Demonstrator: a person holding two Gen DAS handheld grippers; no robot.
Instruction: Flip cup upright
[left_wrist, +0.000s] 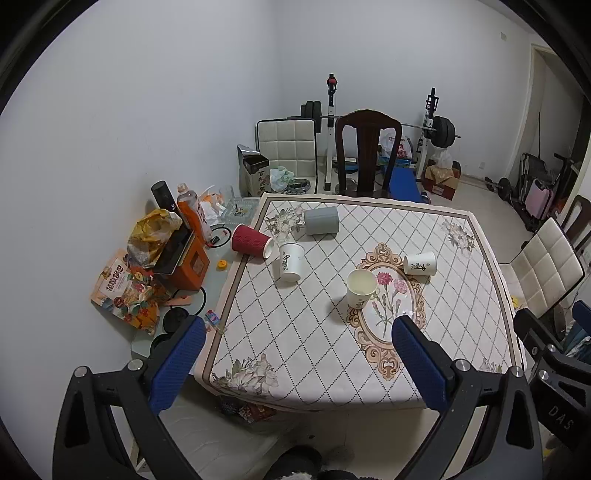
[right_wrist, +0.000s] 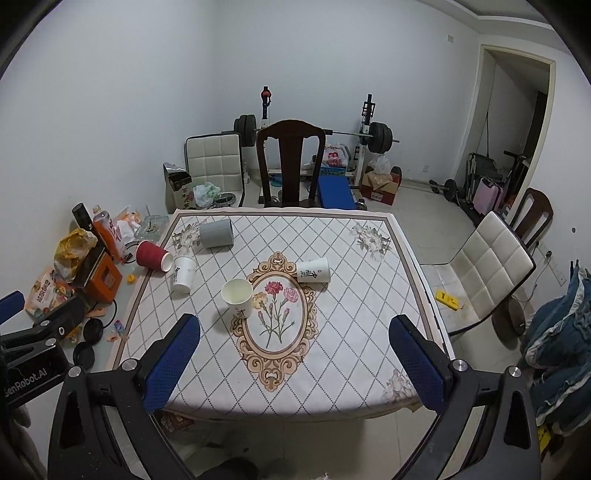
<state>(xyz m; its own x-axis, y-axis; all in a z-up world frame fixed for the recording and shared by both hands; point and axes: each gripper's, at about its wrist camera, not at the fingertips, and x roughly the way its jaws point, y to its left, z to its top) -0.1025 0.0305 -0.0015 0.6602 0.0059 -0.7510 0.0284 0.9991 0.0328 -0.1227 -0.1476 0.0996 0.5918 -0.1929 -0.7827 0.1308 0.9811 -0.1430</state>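
Several cups are on the patterned tablecloth. A white paper cup stands upright near the middle. A second white cup lies on its side to its right. A third white cup, a red ribbed cup and a grey cup lie on their sides at the far left. My left gripper and right gripper are both open and empty, held above the table's near edge.
Clutter of snack bags, an orange box and bottles fills the table's left strip. A dark wooden chair stands behind the table, a white padded chair to its right. A barbell rack is at the back wall.
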